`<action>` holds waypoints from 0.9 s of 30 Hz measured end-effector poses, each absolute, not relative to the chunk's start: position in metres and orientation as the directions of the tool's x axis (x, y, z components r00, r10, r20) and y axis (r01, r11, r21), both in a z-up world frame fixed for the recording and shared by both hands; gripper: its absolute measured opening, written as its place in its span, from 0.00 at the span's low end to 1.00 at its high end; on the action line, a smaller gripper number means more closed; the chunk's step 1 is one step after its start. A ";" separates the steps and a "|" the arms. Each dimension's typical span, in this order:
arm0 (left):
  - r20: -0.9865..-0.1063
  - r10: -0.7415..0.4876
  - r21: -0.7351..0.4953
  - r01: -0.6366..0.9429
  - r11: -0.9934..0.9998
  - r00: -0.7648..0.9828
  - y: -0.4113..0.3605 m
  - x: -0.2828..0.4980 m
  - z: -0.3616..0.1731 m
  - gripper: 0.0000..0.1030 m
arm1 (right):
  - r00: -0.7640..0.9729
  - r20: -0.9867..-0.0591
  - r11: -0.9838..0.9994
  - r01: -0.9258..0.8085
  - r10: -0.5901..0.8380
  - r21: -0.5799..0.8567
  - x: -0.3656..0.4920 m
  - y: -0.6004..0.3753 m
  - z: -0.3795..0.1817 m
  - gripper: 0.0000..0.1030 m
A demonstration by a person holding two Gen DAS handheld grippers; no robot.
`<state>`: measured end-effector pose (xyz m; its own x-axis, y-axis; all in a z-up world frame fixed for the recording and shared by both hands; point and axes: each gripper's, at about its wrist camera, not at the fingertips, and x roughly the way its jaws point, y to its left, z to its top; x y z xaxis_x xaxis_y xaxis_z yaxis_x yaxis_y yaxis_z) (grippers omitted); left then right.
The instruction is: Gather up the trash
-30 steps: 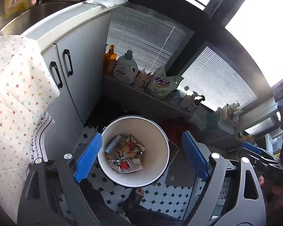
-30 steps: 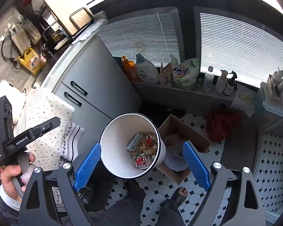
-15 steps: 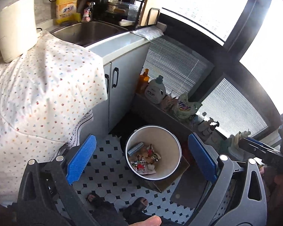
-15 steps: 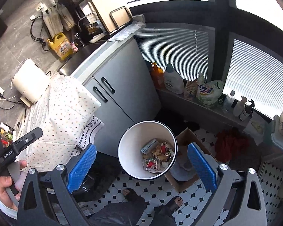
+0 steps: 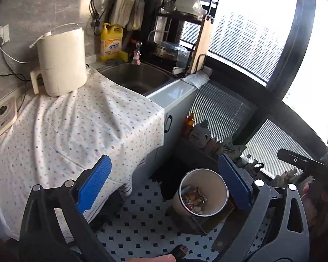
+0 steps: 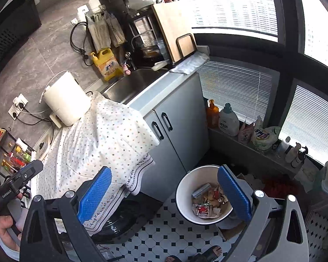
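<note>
A white round trash bin (image 5: 216, 180) stands on the tiled floor, holding several crumpled wrappers (image 5: 193, 198). It also shows in the right wrist view (image 6: 185, 187), with the wrappers (image 6: 207, 200) inside. My left gripper (image 5: 164, 184) is open and empty, raised high above the floor, left of the bin. My right gripper (image 6: 164, 193) is open and empty, also high up, with its right finger (image 6: 234, 193) in front of the bin.
A counter draped with a dotted cloth (image 5: 76, 131) carries a white appliance (image 5: 62, 60). A sink (image 5: 137, 78), yellow detergent jug (image 5: 110, 41) and dish rack (image 5: 181, 28) stand behind. Bottles (image 6: 228, 120) line a low sill. A cardboard box (image 6: 231, 231) sits by the bin.
Both grippers have risen and pulled back from the bin, tilting up toward the counter. The bin now looks smaller and lower right. Both stay open and empty.
</note>
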<state>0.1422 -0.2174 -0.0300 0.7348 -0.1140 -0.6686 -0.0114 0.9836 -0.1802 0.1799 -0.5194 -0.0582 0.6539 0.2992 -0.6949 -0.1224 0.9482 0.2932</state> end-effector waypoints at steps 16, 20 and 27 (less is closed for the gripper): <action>-0.585 0.016 -0.173 -0.143 0.974 0.811 -0.122 0.036 0.005 0.94 | 0.688 -0.617 0.924 -0.282 0.382 0.258 0.117 -0.412 -0.023 0.92; -0.579 0.054 -0.168 -0.184 0.968 0.814 -0.110 0.008 0.002 0.94 | 0.678 -0.611 0.912 -0.317 0.409 0.260 0.103 -0.395 -0.026 0.92; -0.575 0.110 -0.172 -0.251 0.953 0.811 -0.095 -0.037 -0.008 0.94 | 0.667 -0.603 0.898 -0.358 0.439 0.257 0.078 -0.376 -0.036 0.92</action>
<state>-0.0369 -0.0952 -0.0085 0.8107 0.1098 -0.5750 -0.2508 0.9527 -0.1718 0.0781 -0.3765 -0.0356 0.6667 0.4387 -0.6026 -0.3580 0.8976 0.2573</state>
